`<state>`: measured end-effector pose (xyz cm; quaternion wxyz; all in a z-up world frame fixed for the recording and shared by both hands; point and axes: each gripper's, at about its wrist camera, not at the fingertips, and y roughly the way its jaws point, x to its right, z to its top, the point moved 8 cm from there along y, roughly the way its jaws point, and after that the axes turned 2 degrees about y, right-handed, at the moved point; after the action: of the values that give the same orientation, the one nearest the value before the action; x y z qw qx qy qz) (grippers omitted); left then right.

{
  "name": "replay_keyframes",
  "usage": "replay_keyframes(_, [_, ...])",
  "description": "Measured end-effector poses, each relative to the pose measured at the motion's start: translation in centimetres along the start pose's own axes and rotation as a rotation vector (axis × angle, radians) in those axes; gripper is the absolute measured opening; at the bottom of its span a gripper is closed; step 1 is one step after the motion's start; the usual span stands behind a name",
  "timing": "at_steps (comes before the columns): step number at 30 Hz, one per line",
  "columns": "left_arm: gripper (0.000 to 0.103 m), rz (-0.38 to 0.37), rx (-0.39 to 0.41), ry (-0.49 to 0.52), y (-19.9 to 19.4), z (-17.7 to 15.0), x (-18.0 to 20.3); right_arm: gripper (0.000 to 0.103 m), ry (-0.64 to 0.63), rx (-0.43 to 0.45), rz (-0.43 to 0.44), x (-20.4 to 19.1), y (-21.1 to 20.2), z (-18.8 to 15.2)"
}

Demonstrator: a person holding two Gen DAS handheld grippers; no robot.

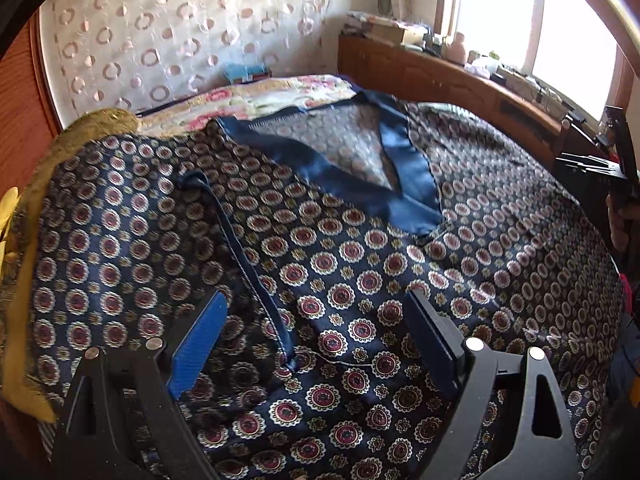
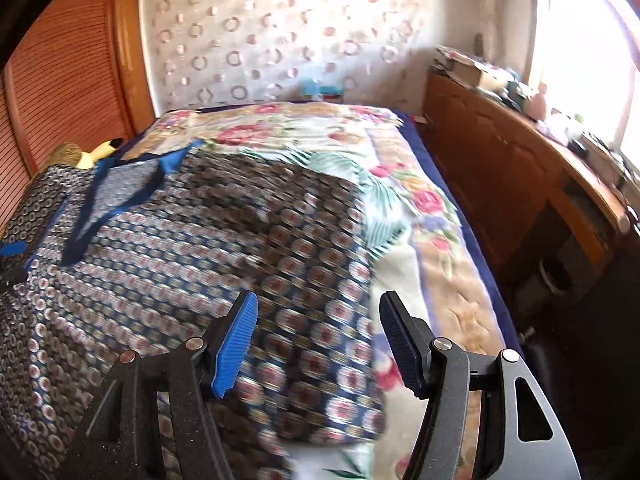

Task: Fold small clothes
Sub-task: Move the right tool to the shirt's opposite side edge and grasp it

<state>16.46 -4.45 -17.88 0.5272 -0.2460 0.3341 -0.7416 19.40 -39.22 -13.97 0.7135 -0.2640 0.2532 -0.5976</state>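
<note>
A navy patterned garment, printed all over with red-and-cream medallions, lies spread flat on a floral bedspread. Its plain blue V-neck trim sits well ahead of the left gripper, opened to show the paler inside of the fabric.

Left gripper: jaws stand wide apart, nothing clamped. A narrow blue piped seam of the garment runs between the two fingers and on away from them; the cloth lies under the jaws, and contact cannot be judged. A mustard-yellow cloth lies off to the left finger's outer side.

Right gripper: jaws parted, empty. The garment's side edge lies under the gap, patterned cloth beneath the left finger, bare bedspread beneath the right finger. This view is motion-blurred, so touch cannot be told.

Beyond the right finger's outer side stands a wooden cabinet under a bright window. A circle-patterned curtain hangs far ahead of both jaws.
</note>
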Motion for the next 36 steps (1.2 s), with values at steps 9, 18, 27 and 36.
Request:
replay_keyframes(9, [0.092,0.005,-0.050,0.028,1.2,-0.8,0.5,0.058,0.070,-0.067,0.026,2.8,0.6,-2.3])
replay_keyframes(18, [0.103,-0.010,-0.071,0.075,1.8,-0.9,1.6,0.049,0.122,-0.110,0.077,4.4,-0.3,-4.0])
replay_keyframes(27, [0.103,-0.010,-0.072,0.075,1.9,-0.9,1.7,0.015,0.085,-0.100,0.085,3.7,-1.6,-4.3])
replay_keyframes(36, [0.103,-0.010,-0.072,0.074,1.9,-0.8,1.7,0.003,-0.019,0.015,-0.020,2.4,-3.9,-2.9])
